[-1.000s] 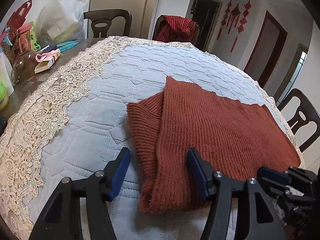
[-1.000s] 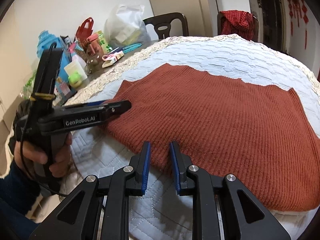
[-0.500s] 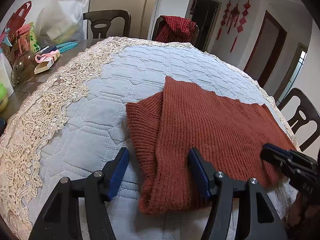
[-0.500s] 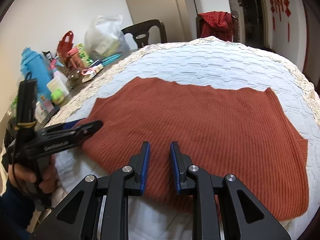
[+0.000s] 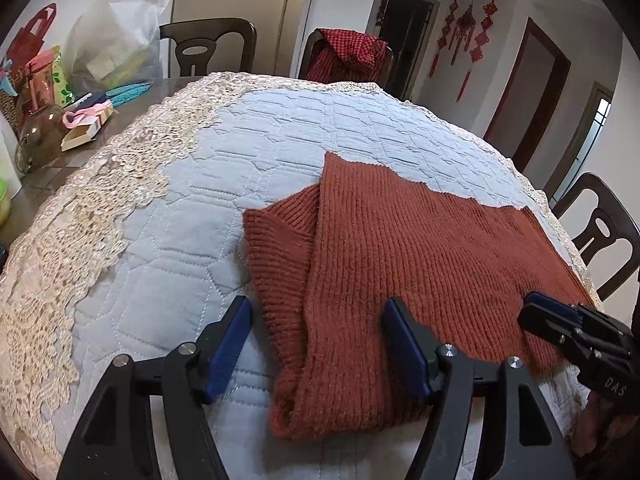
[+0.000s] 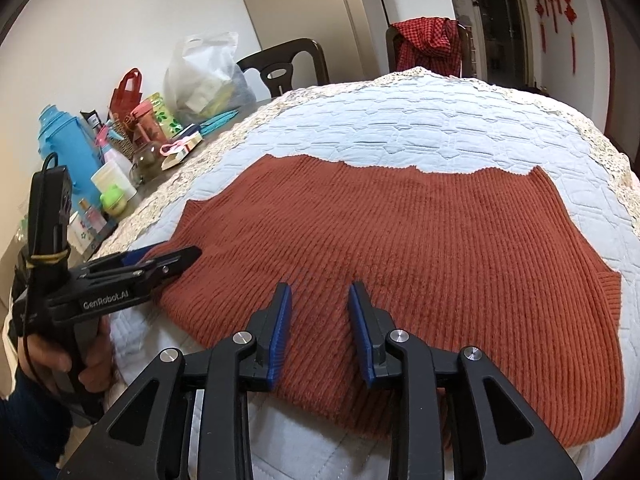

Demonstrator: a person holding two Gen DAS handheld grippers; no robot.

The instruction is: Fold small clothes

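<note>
A rust-red ribbed knit sweater [image 5: 400, 248] [image 6: 400, 240] lies flat on the quilted pale blue table cover [image 5: 200, 200] [image 6: 400, 120], with one side folded in along its left edge. My left gripper [image 5: 316, 340] hovers at the sweater's near left corner. Its jaws are opening wide, and the folded edge lies between them without the pads pressing it. In the right wrist view this left gripper [image 6: 176, 262] shows from the side, held by a hand. My right gripper [image 6: 320, 316] [image 5: 560, 320] is over the sweater's near edge, its jaws opening and the pads apart above the knit.
A lace border [image 5: 80, 220] rims the cover. Bottles, a jar, small bags and a white plastic bag [image 5: 116, 48] crowd the table's far left. Dark wooden chairs [image 5: 208, 46] [image 5: 600, 232] stand around, one draped with a red checked cloth [image 5: 348, 56].
My right gripper has slid rightward along the sweater's near edge and its jaws have spread apart. The left gripper's jaws have widened a little; the hand stayed put.
</note>
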